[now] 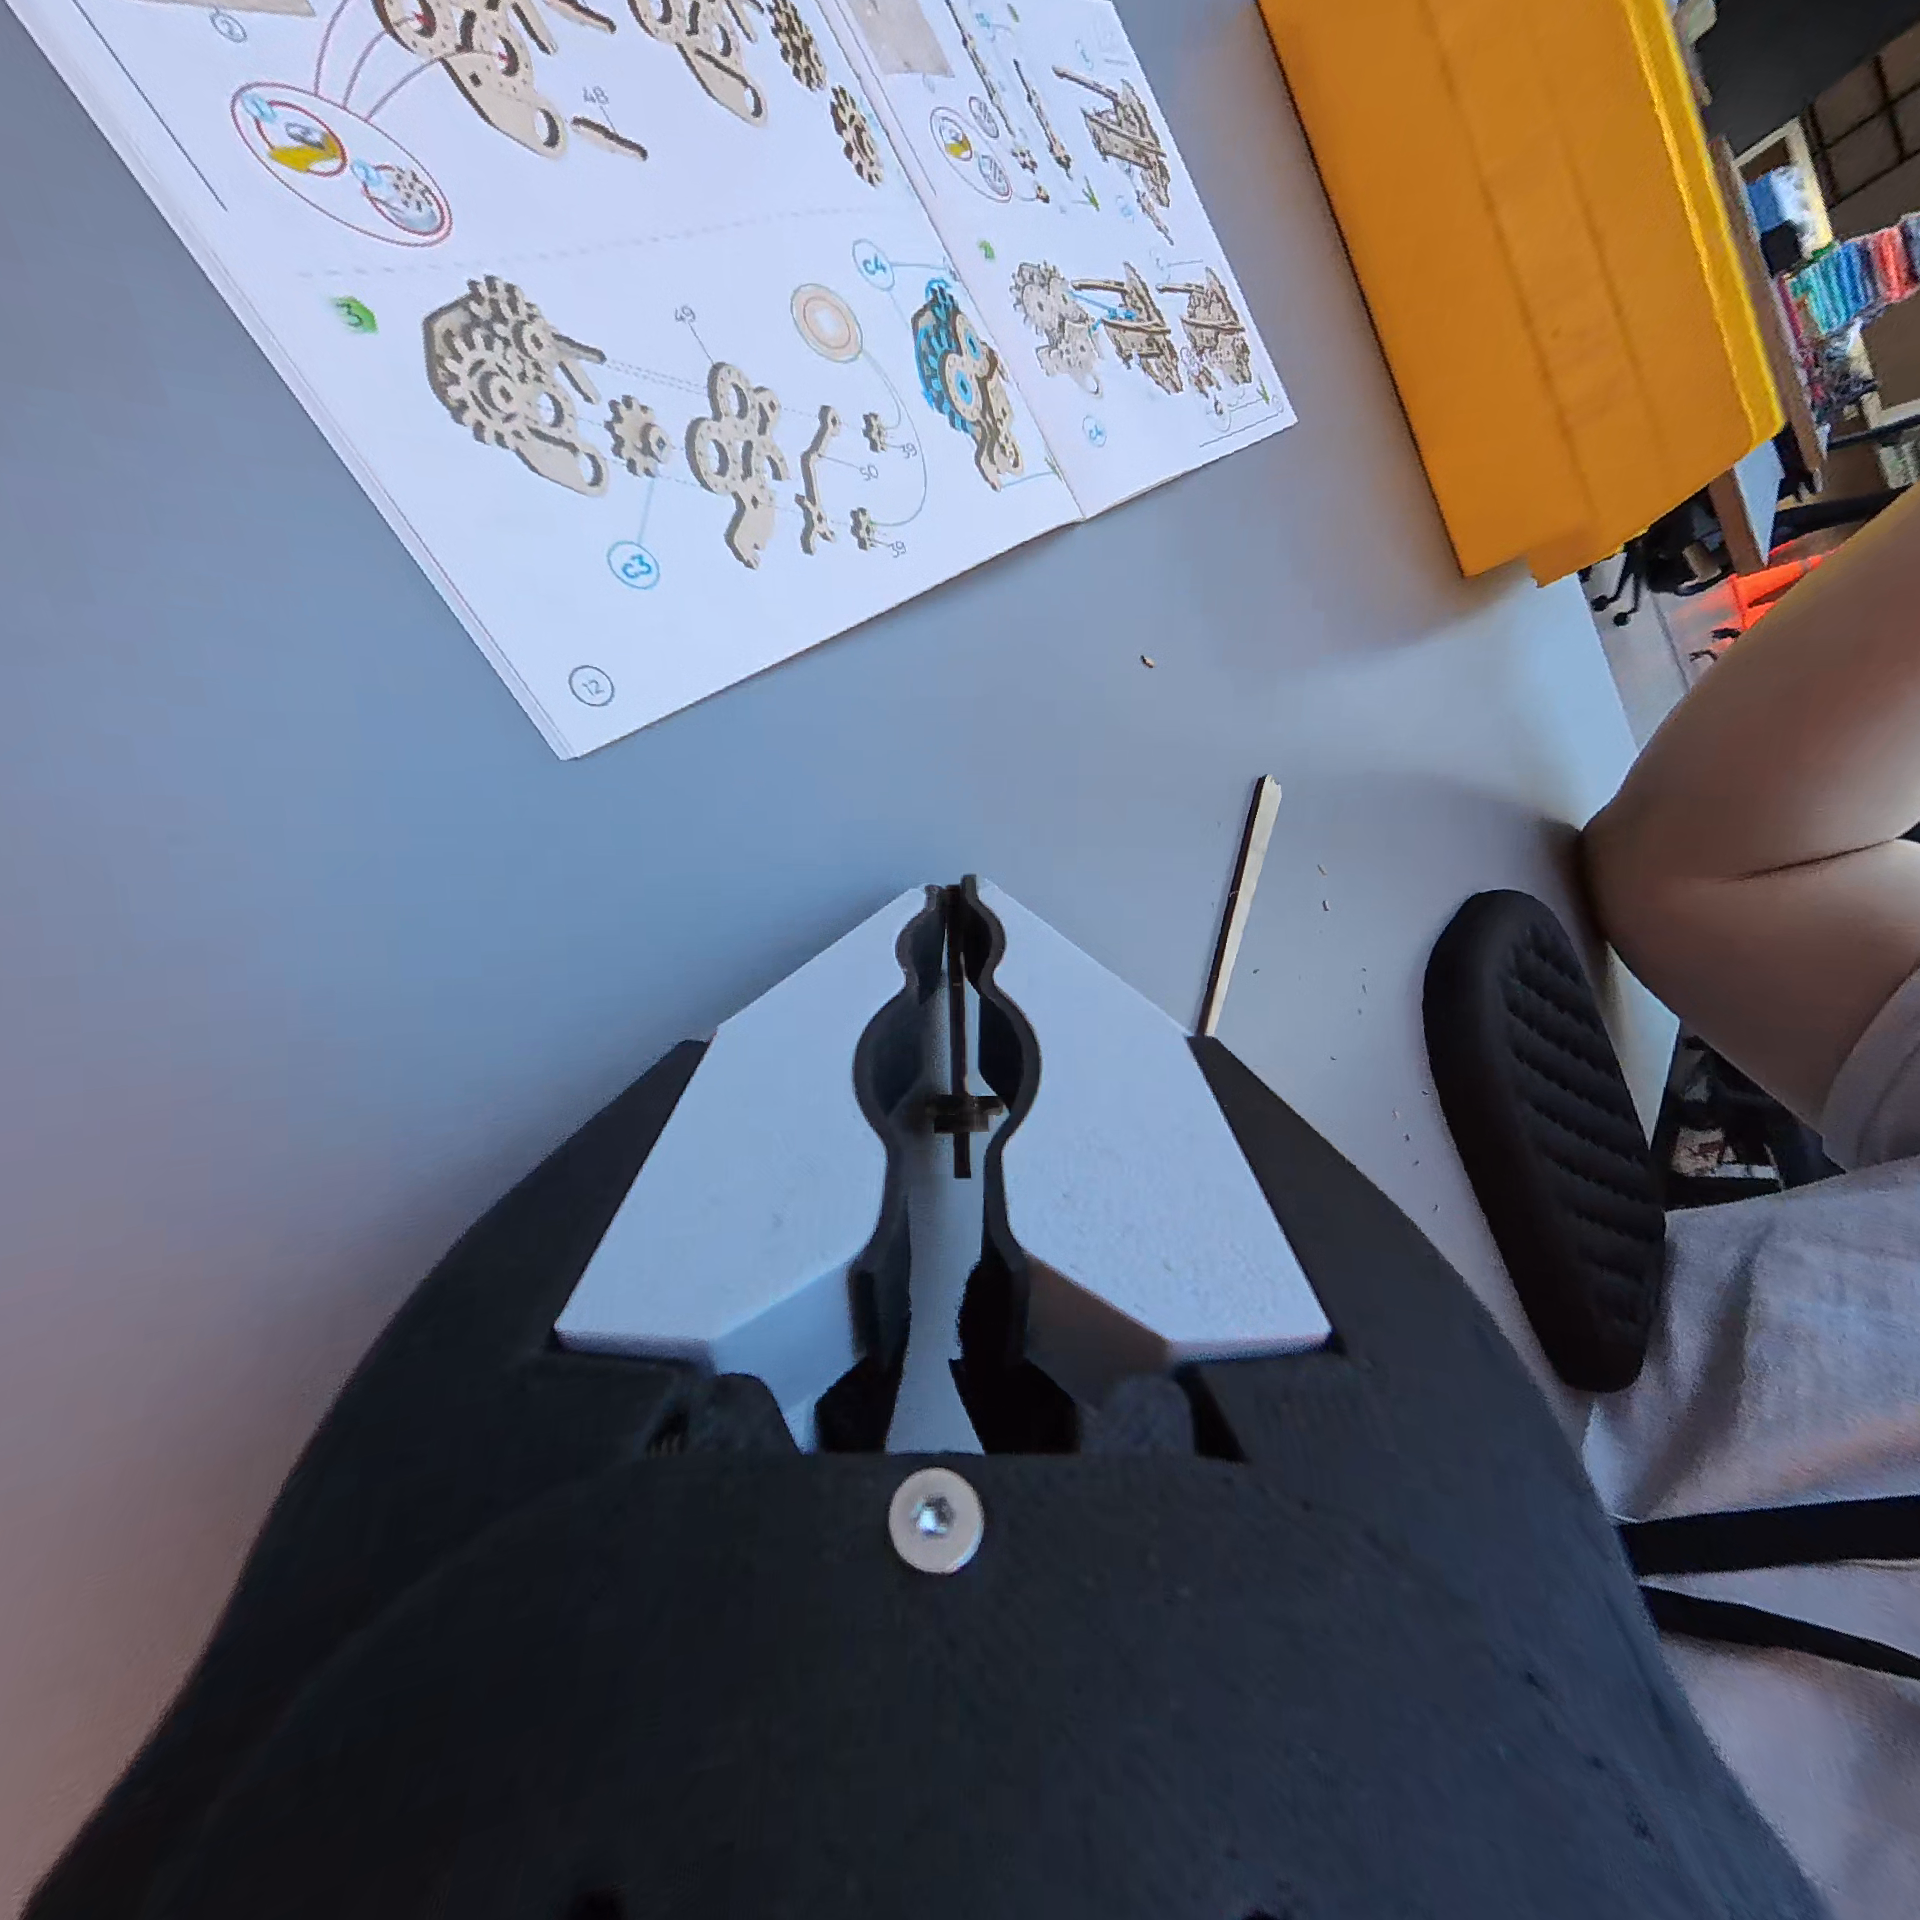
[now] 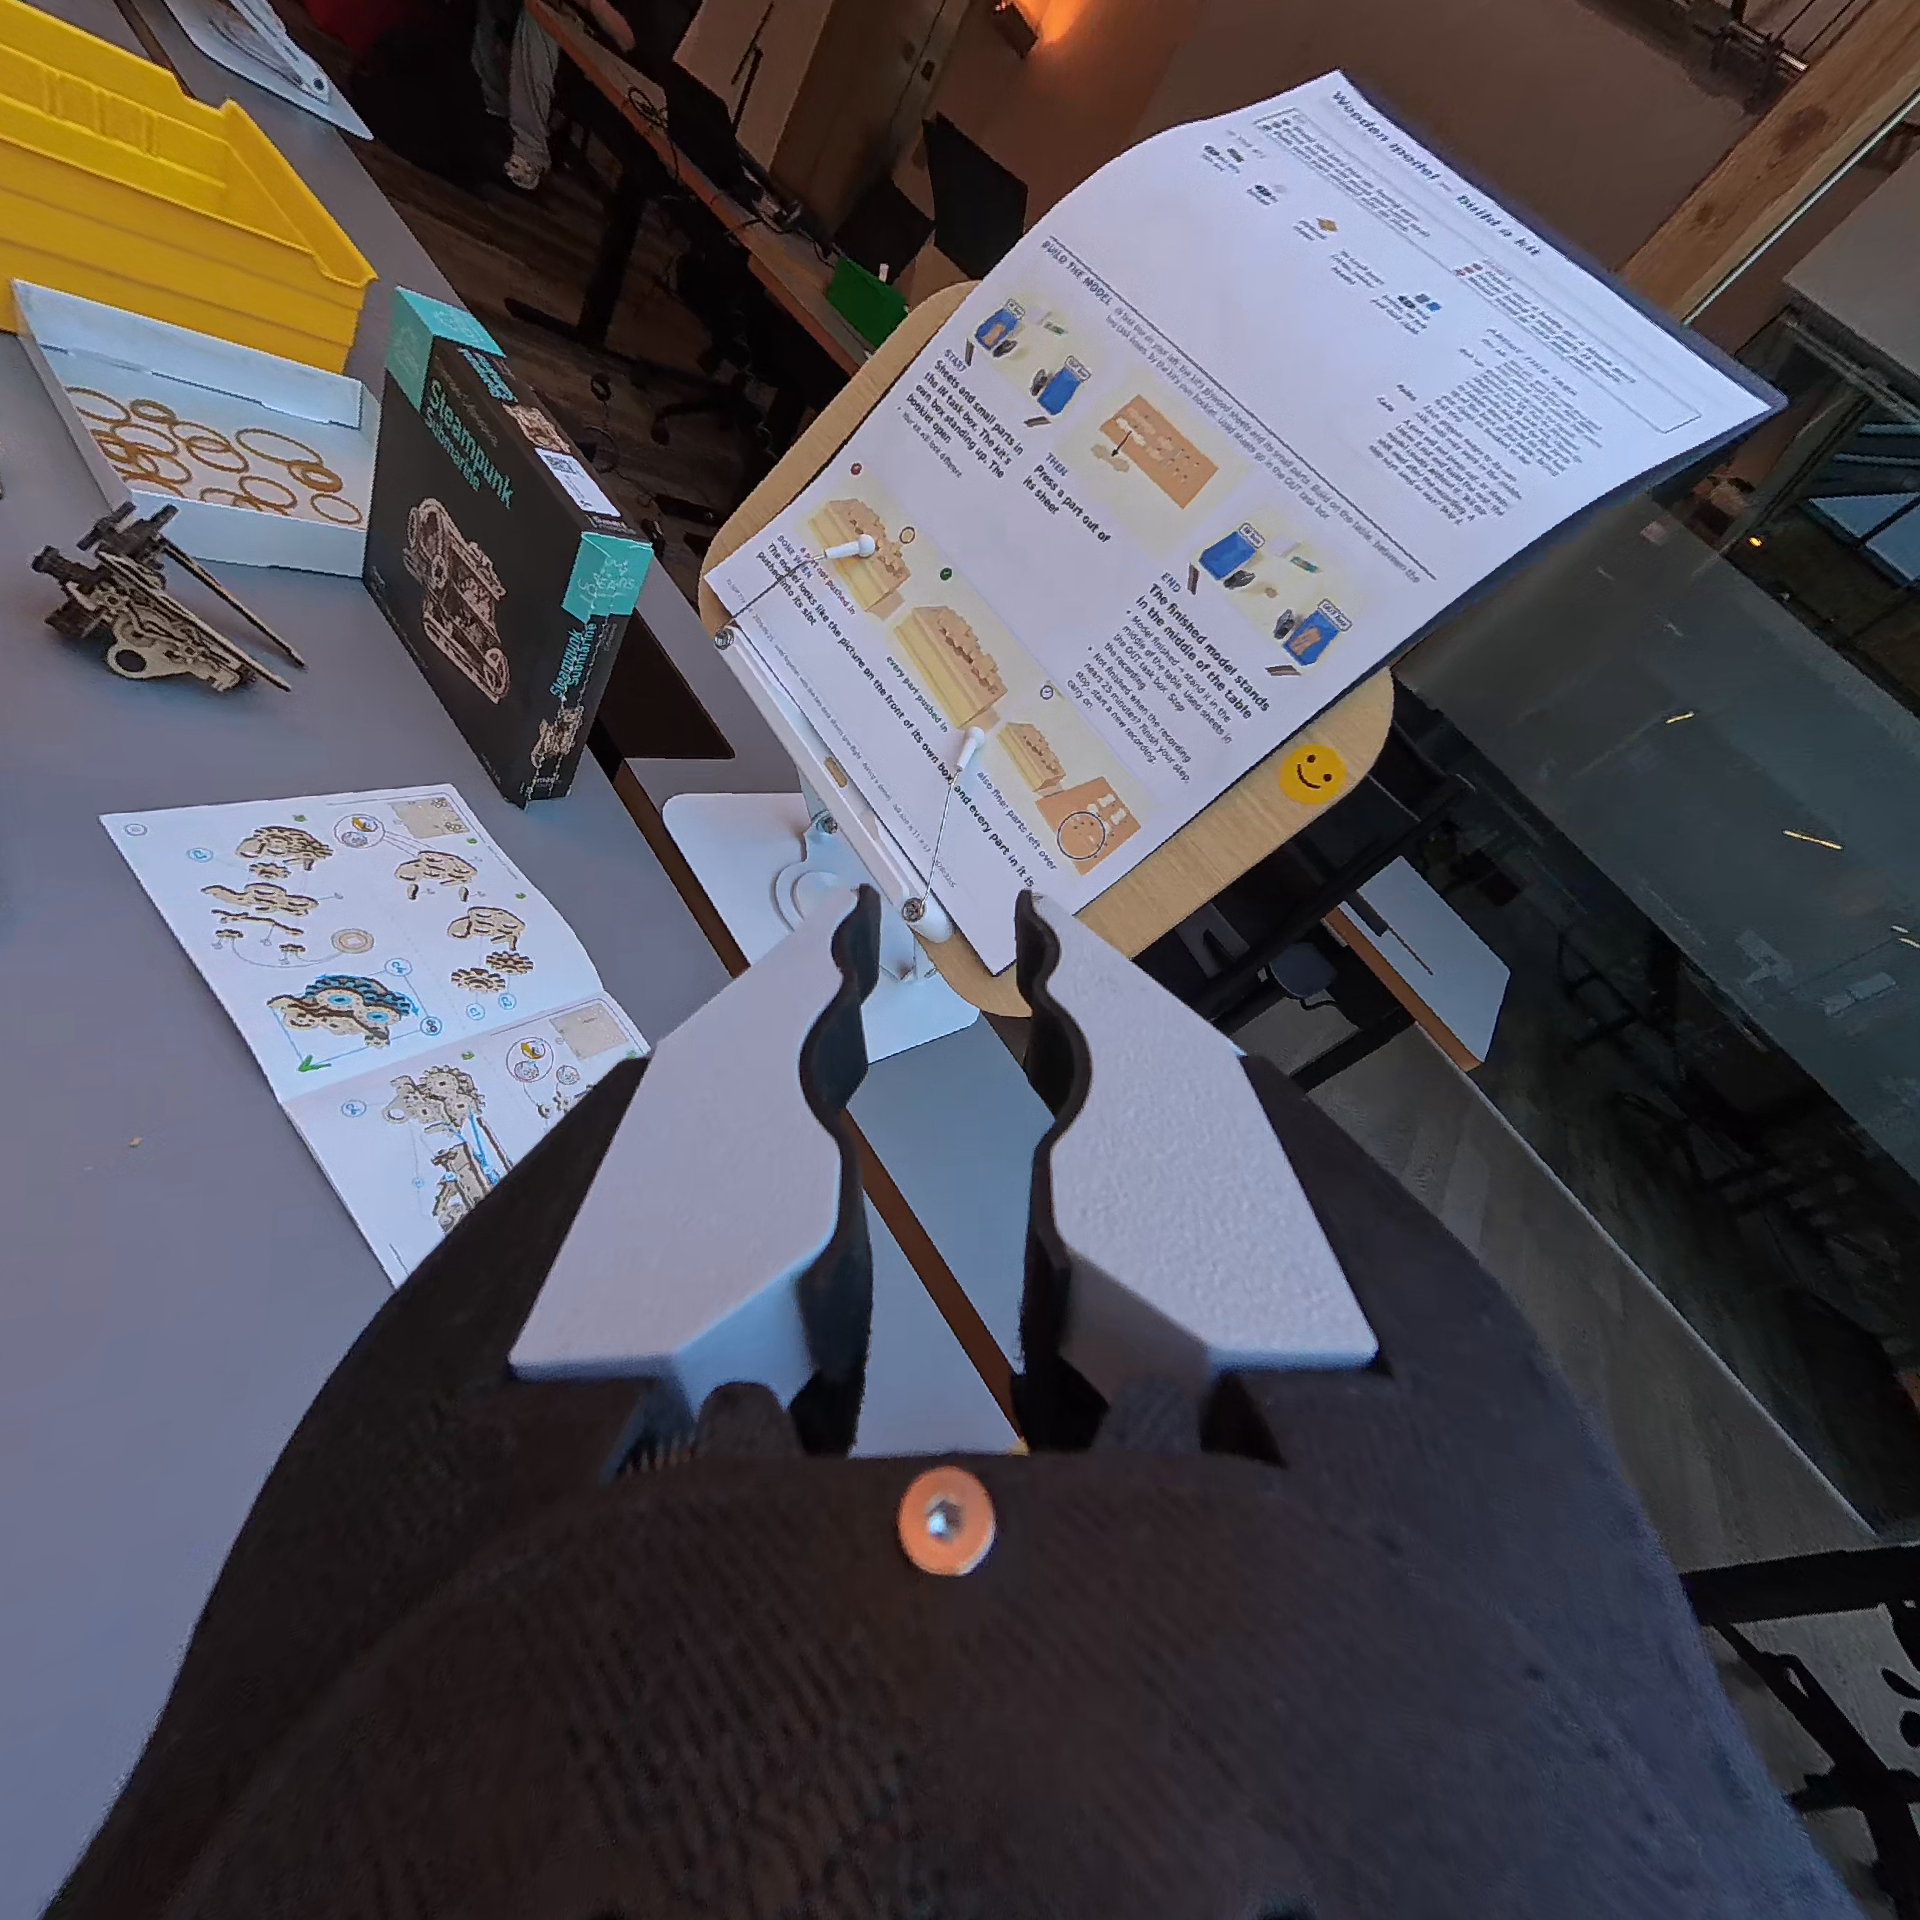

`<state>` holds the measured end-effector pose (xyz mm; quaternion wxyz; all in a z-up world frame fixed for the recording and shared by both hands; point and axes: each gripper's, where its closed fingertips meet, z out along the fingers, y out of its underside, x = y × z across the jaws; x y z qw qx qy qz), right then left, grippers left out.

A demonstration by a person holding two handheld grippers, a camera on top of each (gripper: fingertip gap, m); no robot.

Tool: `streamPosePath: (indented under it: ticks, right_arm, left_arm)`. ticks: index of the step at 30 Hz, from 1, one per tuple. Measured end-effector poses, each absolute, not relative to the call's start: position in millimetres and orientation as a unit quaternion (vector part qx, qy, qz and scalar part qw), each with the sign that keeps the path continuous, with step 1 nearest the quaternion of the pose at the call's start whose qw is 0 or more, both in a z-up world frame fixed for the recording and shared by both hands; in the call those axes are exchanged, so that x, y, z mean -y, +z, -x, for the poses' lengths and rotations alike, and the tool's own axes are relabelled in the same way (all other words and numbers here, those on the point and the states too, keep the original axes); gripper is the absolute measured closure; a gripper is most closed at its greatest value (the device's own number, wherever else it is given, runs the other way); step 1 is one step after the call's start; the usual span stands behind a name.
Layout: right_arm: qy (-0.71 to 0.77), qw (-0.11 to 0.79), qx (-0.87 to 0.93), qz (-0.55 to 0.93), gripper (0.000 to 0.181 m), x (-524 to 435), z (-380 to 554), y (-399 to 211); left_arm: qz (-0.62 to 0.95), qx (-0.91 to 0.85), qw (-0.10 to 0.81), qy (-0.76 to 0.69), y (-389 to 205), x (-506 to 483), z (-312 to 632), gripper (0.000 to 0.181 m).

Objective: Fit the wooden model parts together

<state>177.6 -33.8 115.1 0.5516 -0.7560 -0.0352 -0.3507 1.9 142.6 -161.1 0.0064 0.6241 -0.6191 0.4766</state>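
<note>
Open-plan workshop: rows of desks, yellow parts bins.

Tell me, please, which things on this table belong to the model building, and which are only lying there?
Belong to the job:
- thin wooden part, clamped in the left gripper
- part-built wooden model
- open assembly booklet
- wooden strip
- right gripper, open and empty

Just lying about:
- kit box
- yellow bins
- white tray of rings
- instruction sheet on stand

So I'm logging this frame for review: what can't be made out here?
- Left wrist view: the thin wooden part in the left gripper shows edge-on, shape unclear.
- Right wrist view: the right gripper hides the booklet corner.
- Partly built model too small for detail.
</note>
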Motion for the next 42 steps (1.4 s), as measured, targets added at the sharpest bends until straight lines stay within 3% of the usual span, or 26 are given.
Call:
streamPosePath:
  ticks: [8, 14, 22, 29, 31, 35, 38, 42]
  right_arm:
    - [-0.345, 0.538, 0.042, 0.768, 0.157, 26.4, -177.1, 105.9]
    - [-0.332, 0.545, 0.041, 0.769, 0.157, 26.6, -174.8, 105.9]
    - [-0.338, 0.571, 0.043, 0.747, 0.152, 29.8, -169.5, 119.5]
    - [-0.37, 0.627, 0.054, 0.683, 0.138, 34.0, -166.7, 144.4]
    - [-0.375, 0.64, 0.066, 0.667, 0.137, 33.8, -164.1, 147.8]
    - [-0.366, 0.628, 0.048, 0.685, 0.115, 28.6, -173.1, 138.0]
    - [-0.382, 0.617, 0.051, 0.686, 0.118, 26.1, -176.7, 134.5]
    - [-0.392, 0.609, 0.058, 0.687, 0.122, 25.7, -174.8, 134.2]
  left_arm:
    - [-0.608, 0.619, 0.033, 0.496, -158.4, -137.3, 2.6, 0.179]
    - [-0.584, 0.645, 0.011, 0.492, -155.2, -137.1, 5.6, 0.165]
    - [-0.508, 0.656, -0.178, 0.529, -111.0, -157.8, -11.5, 0.154]
    - [-0.45, 0.61, -0.355, 0.547, -64.6, -183.0, -14.7, 0.122]
    - [-0.443, 0.615, -0.364, 0.541, -64.7, -182.3, -15.4, 0.115]
    - [-0.427, 0.631, -0.363, 0.537, -69.3, -173.6, -16.2, 0.114]
    - [-0.424, 0.65, -0.348, 0.526, -75.6, -167.8, -15.6, 0.113]
    - [-0.419, 0.681, -0.267, 0.539, -77.9, -157.1, -4.8, 0.128]
